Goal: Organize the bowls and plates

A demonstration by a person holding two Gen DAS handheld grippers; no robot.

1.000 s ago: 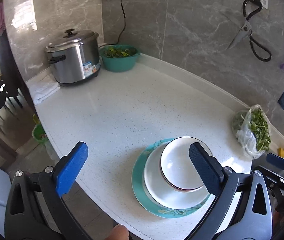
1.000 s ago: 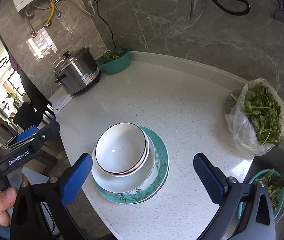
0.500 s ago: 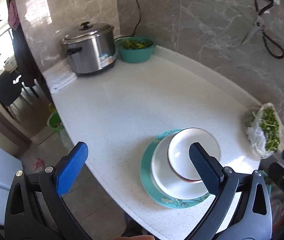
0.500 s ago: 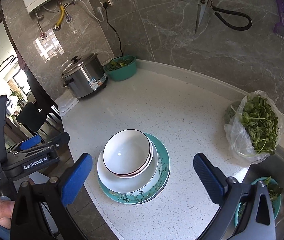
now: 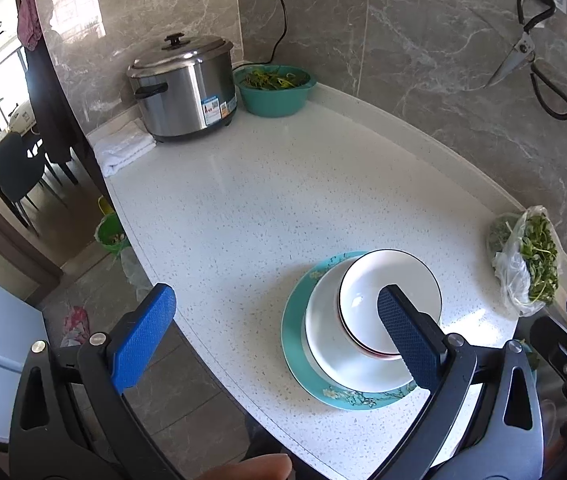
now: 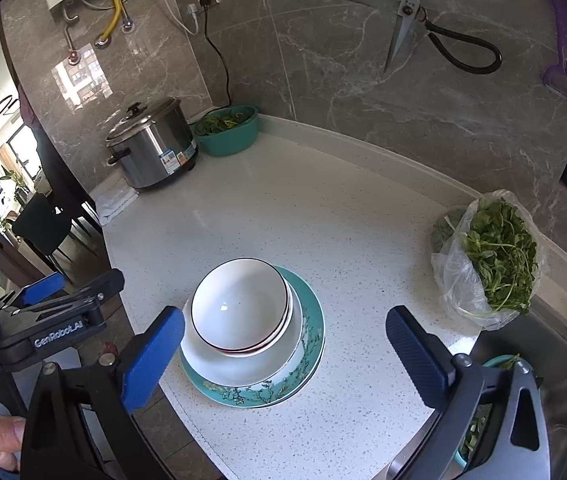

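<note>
A stack stands near the front edge of the white counter: a teal flowered plate (image 6: 303,376) at the bottom, a white plate (image 6: 211,360) on it, and nested white bowls (image 6: 239,304) with dark rims on top. The stack also shows in the left wrist view, with the teal plate (image 5: 295,340) and the top bowl (image 5: 387,280). My left gripper (image 5: 275,328) is open and empty, held above and in front of the stack. My right gripper (image 6: 285,346) is open and empty, above the stack.
A steel rice cooker (image 5: 183,88) and a teal basin of greens (image 5: 273,88) stand at the back. A folded white towel (image 5: 123,148) lies beside the cooker. A plastic bag of greens (image 6: 491,256) sits at the right by the sink (image 6: 563,360). Scissors (image 6: 423,28) hang on the wall.
Both grippers have pulled back and risen from the stack, so it looks smaller and more of the counter shows. The stack has not moved.
</note>
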